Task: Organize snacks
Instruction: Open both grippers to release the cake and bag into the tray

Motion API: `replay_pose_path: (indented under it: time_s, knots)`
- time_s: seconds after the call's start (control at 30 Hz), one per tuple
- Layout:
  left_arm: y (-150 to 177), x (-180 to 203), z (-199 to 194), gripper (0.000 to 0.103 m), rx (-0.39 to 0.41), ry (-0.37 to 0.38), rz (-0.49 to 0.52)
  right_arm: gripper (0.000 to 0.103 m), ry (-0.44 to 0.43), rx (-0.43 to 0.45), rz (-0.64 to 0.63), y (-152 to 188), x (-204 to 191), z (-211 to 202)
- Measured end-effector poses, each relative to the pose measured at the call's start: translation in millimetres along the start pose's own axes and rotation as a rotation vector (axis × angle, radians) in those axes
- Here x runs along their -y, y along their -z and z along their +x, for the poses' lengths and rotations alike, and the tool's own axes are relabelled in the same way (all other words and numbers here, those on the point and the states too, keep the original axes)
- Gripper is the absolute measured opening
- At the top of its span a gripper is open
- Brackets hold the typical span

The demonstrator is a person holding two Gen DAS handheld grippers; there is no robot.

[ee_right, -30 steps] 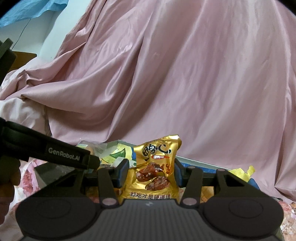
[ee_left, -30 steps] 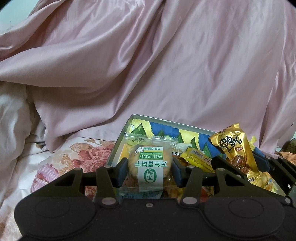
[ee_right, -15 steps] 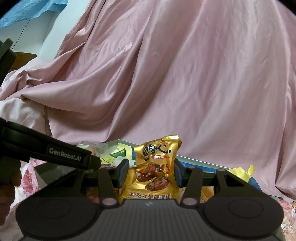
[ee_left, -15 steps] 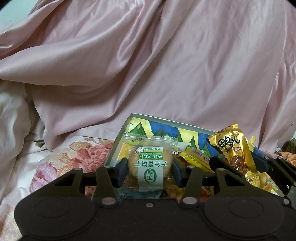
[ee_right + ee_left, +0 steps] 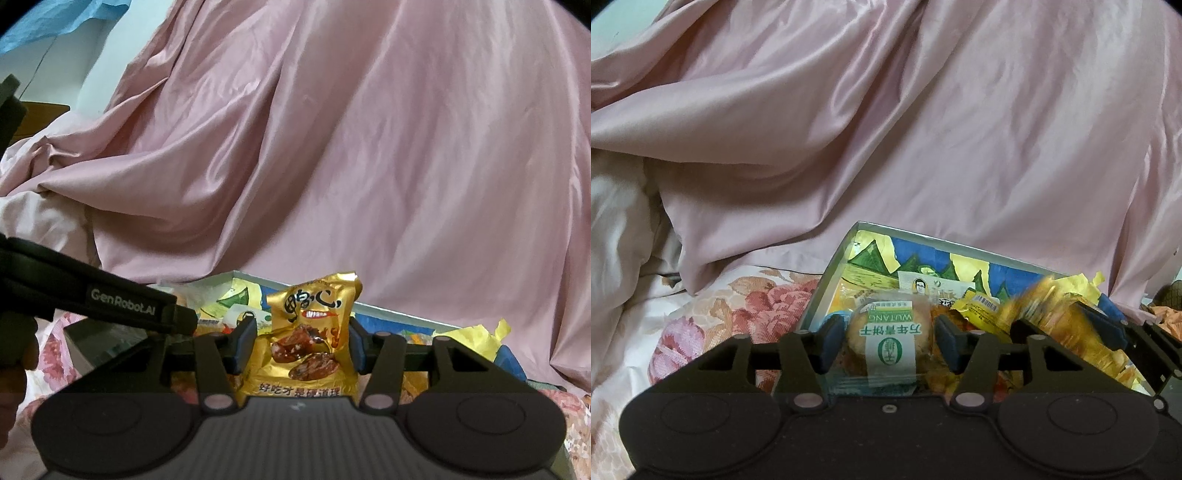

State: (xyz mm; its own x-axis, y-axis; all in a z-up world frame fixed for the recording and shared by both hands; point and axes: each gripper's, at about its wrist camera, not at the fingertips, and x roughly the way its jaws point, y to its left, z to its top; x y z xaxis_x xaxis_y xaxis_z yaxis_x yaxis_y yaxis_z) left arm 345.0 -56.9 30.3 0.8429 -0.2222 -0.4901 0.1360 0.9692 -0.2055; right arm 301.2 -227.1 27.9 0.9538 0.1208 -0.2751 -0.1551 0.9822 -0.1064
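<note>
Both of my grippers are letting go over the snack box point(image 5: 833, 275): left gripper point(image 5: 888, 341) has just widened off the biscuit pack point(image 5: 890, 341), right gripper point(image 5: 301, 343) off the gold pouch point(image 5: 314, 332) (loosening, perhaps touching). Next: pull back cleanly.

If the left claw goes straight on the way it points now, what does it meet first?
The left claw has just been opening, with the biscuit pack between its fingers, apparently free of the pads. That pack comes first, then probably the other snacks in the box; depth is unclear.
</note>
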Motion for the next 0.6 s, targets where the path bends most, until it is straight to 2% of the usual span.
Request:
replay_pose_path:
  time_s: [0.1, 0.23, 0.37, 0.47, 0.6]
  knots:
    - [-1.0, -0.5, -2.3, 0.068, 0.006, 0.003, -0.014, 0.062, 0.005, -0.006, 0.007, 1.3, 1.4, 0.3]
    - [-4.0, 2.0, -11.2, 0.083, 0.034, 0.001, -0.019, 0.077, 0.009, -0.008, 0.012, 2.9, 4.6, -2.8]
    - [-7.4, 5.9, -26.9, 0.097, 0.076, 0.002, -0.019, 0.084, 0.022, 0.0, 0.021, 1.8, 9.1, -11.6]
    - [-8.2, 7.2, -42.9, 0.102, 0.106, -0.004, -0.032, 0.089, 0.035, 0.008, 0.032, -0.2, 15.0, -22.3]
    - [-8.1, 7.7, -64.0, 0.102, 0.129, -0.019, -0.047, 0.096, 0.055, 0.02, 0.068, -5.6, 25.1, -42.2]
